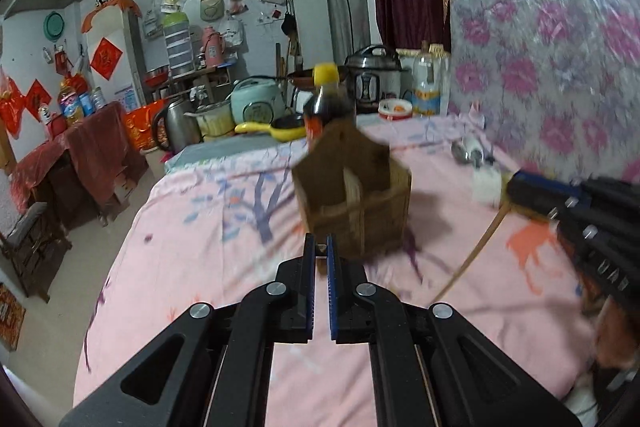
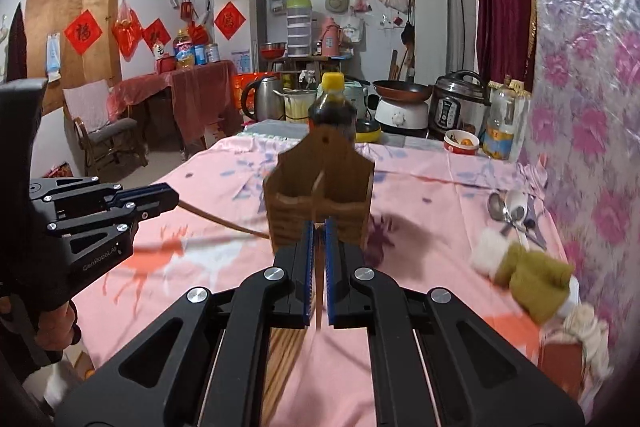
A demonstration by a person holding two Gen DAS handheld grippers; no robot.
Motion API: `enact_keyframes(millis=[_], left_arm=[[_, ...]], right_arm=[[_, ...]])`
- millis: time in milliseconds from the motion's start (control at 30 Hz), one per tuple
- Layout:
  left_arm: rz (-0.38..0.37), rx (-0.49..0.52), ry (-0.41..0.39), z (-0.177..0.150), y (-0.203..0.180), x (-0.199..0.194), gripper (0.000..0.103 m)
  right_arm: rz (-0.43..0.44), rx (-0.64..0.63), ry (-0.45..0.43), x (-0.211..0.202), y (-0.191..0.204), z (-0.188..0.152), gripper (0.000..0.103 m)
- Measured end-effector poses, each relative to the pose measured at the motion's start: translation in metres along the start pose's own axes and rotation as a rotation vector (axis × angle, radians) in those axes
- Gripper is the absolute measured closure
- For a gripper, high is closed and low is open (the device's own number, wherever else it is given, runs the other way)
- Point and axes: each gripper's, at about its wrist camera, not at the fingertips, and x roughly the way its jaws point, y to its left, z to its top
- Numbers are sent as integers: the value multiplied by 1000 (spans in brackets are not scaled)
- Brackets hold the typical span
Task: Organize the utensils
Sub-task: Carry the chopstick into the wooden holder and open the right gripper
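Right hand-held gripper point(image 2: 319, 227) pinches chopsticks point(image 2: 319, 291); wooden holder point(image 2: 320, 203) beyond.

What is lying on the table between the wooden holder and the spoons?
Only bare pink tablecloth, the right wrist view shows, between the wooden holder and the spoons.

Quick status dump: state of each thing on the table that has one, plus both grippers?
Left gripper: nearly shut, a small thing I cannot identify at its tips.
Right gripper: shut on thin wooden chopsticks.
Brown wooden two-compartment utensil holder: upright, contents unclear.
Dark sauce bottle with yellow cap: upright, capped.
Metal spoons: lying loose on the pink cloth, not in holder.
Long thin wooden stick: off holder, its ends hidden.
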Motion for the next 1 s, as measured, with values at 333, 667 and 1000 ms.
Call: enact_keyframes(millis=[333,667,1000], left_arm=[[-38,-42,-85,99,10,0,97],[-51,-147,10,71,27,67,64],[215,-217,-76,-55,19,38,6]], right_arm=[[-59,60,-154,22,-17,98,97],[-124,112,-66,89,-32,68,94],[-145,321,-76,32,-35,-63,29]])
